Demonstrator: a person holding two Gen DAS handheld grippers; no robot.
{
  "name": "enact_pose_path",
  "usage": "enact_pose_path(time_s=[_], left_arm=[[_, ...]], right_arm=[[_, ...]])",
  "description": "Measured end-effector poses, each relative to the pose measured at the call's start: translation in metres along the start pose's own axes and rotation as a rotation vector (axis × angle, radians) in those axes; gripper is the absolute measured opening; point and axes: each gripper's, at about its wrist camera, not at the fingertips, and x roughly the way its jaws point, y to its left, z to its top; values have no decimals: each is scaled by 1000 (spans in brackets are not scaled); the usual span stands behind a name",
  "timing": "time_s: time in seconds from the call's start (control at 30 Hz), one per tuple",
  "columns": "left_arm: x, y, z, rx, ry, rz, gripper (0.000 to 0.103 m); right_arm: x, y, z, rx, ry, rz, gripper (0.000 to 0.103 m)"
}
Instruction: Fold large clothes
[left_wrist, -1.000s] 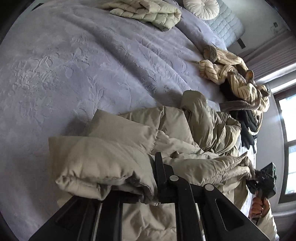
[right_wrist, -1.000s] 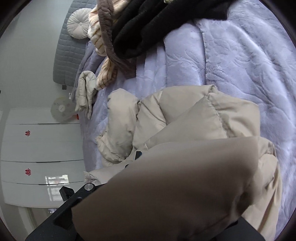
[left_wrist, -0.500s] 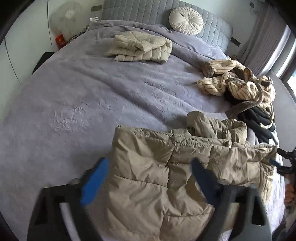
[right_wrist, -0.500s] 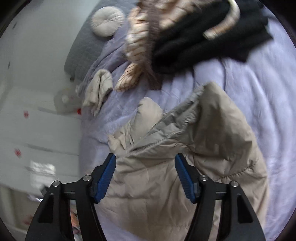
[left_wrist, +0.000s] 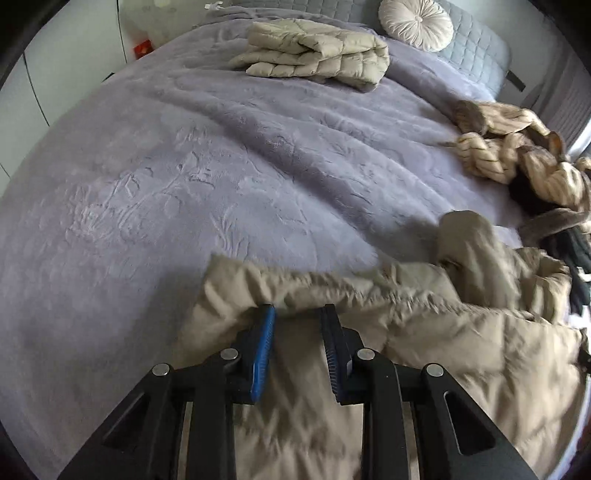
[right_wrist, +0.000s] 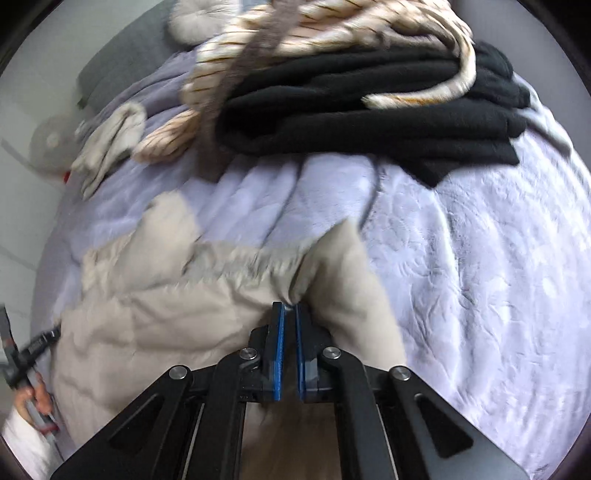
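Beige puffer jacket (left_wrist: 424, 350) lies at the bed's (left_wrist: 184, 166) near edge. Right gripper (right_wrist: 288, 308) pinches its hem; left gripper (left_wrist: 297, 314), jaws apart, straddles the same hem to spread it flat.

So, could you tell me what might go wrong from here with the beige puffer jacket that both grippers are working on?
The right gripper pinches only a thin bit of the puffer jacket at its edge, so the slick fabric could slip out when pulled. The left gripper has its jaws apart around a fold and may close on too little. The black garment lies just beyond and might get dragged along.
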Motion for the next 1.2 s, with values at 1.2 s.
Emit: enact_pose_path(time_s=[1.2], left_arm=[[-71, 12, -63, 84, 30, 19, 29]], right_arm=[[-55, 22, -65, 69, -48, 120, 8]])
